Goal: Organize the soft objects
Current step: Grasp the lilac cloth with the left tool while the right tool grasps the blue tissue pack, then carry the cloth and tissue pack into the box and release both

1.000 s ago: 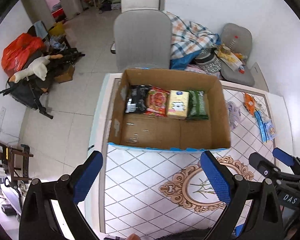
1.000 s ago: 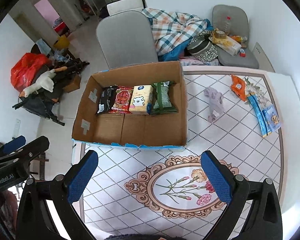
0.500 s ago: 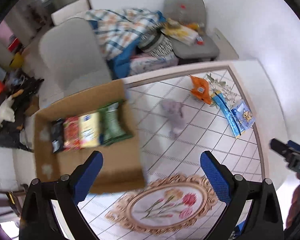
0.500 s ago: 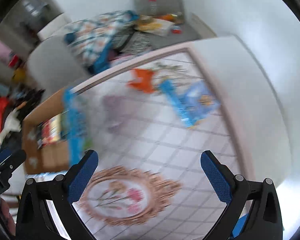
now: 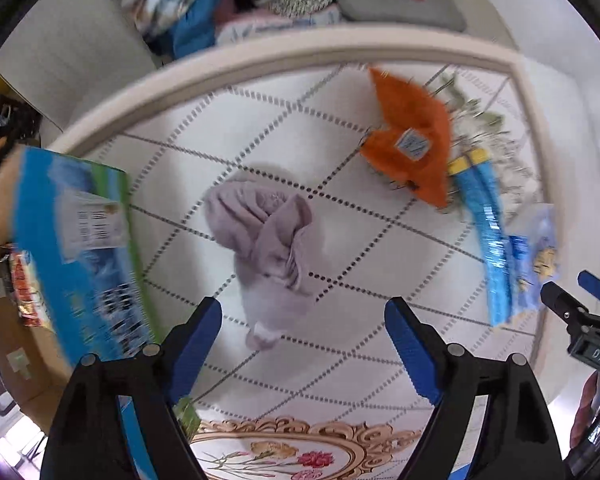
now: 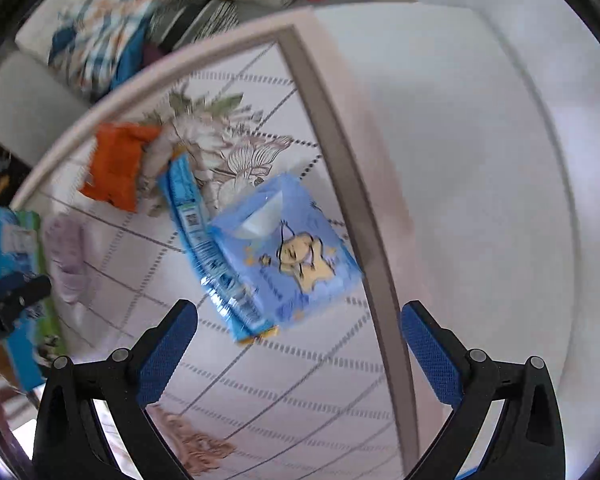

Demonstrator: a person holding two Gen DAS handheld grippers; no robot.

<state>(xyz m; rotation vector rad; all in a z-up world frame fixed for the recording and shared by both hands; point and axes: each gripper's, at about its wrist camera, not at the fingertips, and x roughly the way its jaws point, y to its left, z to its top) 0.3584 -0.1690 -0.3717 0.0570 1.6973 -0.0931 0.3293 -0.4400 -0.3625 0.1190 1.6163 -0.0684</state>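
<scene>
White tabletop (image 5: 380,264) with a dotted diamond pattern fills both views, much closer than half a second ago, when the whole table corner and the chairs behind it were seen.

At the bottom of the left wrist view the left gripper (image 5: 302,344) has its blue fingers spread wide and holds nothing. Just above it, at the centre of the frame, lies the crumpled lilac cloth (image 5: 266,240); before, it was small and far up in the frame. At the left edge the cardboard box (image 5: 4,344) shows its blue and green printed wall, blurred, where earlier its open inside was visible. Farther, at the upper right, lies the orange cloth (image 5: 410,148), with the blue packet (image 5: 490,240) beside it.

At the bottom of the right wrist view the right gripper (image 6: 300,344) is also spread and empty. Just above it, at the centre, lies the light blue tissue pack (image 6: 296,248) with a cartoon figure, touching the long blue packet (image 6: 204,248). Both were blurred and higher up before.
</scene>
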